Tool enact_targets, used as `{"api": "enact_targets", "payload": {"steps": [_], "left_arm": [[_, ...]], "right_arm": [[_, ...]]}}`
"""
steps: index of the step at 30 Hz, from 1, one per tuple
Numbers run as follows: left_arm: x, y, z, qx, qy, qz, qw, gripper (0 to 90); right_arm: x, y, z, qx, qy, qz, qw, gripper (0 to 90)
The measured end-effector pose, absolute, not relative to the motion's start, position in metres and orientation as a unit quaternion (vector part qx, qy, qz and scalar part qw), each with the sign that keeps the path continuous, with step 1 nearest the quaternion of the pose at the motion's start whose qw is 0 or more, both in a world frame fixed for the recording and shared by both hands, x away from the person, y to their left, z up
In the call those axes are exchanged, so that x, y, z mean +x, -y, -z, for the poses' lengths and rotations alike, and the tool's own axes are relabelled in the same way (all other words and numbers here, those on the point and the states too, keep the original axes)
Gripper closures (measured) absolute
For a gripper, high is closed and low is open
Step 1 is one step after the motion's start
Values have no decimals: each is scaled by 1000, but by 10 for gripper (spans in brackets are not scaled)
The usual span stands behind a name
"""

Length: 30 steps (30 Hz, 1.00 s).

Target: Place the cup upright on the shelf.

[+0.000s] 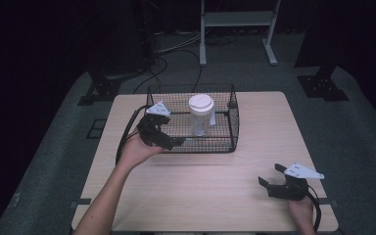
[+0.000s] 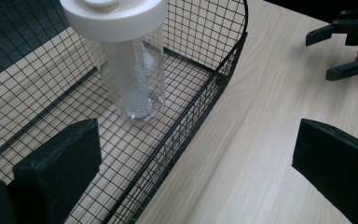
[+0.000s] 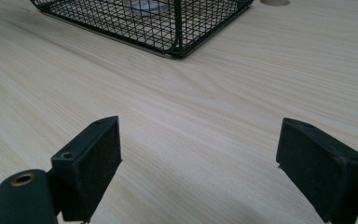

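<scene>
A black wire basket (image 1: 225,142) stands on the far half of the wooden table (image 1: 200,186). Inside it a clear plastic bottle (image 1: 200,120) with a white lid stands upright. My left gripper (image 1: 171,137) is open at the basket's front left. In the left gripper view, this gripper (image 2: 196,163) has one jaw inside the basket (image 2: 205,93) and the other outside over the table. The basket's wall runs between the jaws, and the bottle (image 2: 130,70) stands ahead of the inner jaw, untouched. My right gripper (image 1: 269,174) is open and empty above the table's front right, well apart from the basket (image 3: 168,23).
Bare wood (image 3: 223,79) lies between the right gripper (image 3: 200,163) and the basket's near corner. The right gripper (image 2: 340,51) also appears far off in the left gripper view. Beyond the table are a dark floor with cables (image 1: 176,49) and a white stand (image 1: 237,19).
</scene>
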<state>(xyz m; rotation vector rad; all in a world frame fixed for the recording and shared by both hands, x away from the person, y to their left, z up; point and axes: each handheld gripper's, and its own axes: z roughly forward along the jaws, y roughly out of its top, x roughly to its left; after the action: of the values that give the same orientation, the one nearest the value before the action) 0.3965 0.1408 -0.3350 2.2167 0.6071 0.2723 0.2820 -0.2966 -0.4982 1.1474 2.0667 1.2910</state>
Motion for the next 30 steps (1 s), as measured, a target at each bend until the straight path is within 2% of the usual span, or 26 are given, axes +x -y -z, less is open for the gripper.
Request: {"api": "enact_targets", "payload": {"steps": [30], "left_arm": [[361,-166,364,865,-245,-101,426,4]], "right_arm": [[282,297,498,421,-747,-465,221,129]]}}
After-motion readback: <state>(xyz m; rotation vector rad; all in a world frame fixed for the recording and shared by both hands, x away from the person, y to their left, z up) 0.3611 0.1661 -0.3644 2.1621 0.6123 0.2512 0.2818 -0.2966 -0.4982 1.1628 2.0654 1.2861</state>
